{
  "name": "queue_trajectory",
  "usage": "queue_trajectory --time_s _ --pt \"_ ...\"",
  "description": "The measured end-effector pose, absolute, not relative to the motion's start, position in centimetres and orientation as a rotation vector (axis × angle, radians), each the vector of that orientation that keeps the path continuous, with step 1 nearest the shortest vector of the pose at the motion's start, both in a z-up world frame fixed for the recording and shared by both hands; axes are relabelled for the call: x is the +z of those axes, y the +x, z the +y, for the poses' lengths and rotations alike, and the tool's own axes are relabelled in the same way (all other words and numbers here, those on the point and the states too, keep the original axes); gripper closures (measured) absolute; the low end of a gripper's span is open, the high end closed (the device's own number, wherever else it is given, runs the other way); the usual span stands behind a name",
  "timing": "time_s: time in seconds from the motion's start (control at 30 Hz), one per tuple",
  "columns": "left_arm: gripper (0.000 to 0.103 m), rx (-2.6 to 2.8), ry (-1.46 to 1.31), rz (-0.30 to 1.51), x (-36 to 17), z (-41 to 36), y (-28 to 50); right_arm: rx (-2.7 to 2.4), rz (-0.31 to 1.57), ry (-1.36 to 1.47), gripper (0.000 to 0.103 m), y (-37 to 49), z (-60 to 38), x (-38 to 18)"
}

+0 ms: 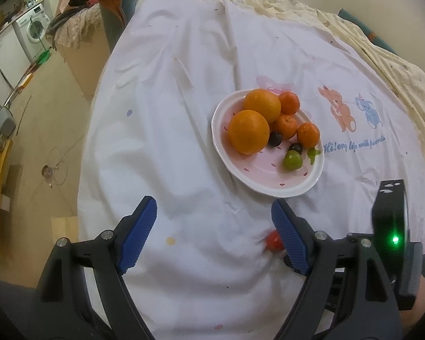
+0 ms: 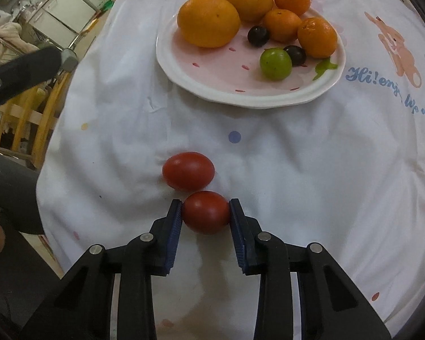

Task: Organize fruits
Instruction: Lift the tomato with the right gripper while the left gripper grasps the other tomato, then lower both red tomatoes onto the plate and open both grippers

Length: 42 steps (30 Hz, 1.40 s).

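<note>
My right gripper pinches a red tomato on the white cloth, below the plate.
Both blue pads press its sides; a second tomato lies touching it, nearer the plate. My left gripper hangs wide open and empty beside the plate of oranges. Its right finger hides most of one tomato.

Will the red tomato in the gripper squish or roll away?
The tomato looks smooth and round, so it would probably roll if dropped. The right gripper pinches both sides; too hard might bruise it. It seems light.
</note>
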<state>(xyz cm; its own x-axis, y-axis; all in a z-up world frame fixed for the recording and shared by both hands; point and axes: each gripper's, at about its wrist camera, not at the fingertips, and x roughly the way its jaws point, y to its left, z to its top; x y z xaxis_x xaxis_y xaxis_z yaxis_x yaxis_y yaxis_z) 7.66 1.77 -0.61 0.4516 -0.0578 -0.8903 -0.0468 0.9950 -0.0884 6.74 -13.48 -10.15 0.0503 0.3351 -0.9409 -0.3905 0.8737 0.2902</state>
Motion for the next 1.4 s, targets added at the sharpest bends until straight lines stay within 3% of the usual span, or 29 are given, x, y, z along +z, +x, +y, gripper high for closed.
queue_trajectory --time_s 0.5,0.87,0.93,1.17,1.4 --pt "0.022 -0.107 -0.062 1.215 -3.8 -2.0 8.0 0.388 1.250 0.257 0.068 8.5 -23.1 -6.3" --pt "0.023 -0.188 0.120 1.299 -7.2 -7.8 7.9 0.290 1.192 0.410 0.068 9.5 -27.3 -5.1" --pt "0.027 -0.198 0.153 1.299 -7.8 -8.6 7.8 0.291 1.191 0.412 0.068 9.5 -27.3 -5.2" --pt "0.072 -0.217 0.207 1.343 -10.2 -9.9 7.8 0.295 1.187 0.430 0.068 9.3 -27.8 -5.3" --pt "0.073 -0.233 0.162 1.350 -10.0 -9.3 7.6 0.301 1.187 0.429 0.068 9.4 -27.6 -5.4"
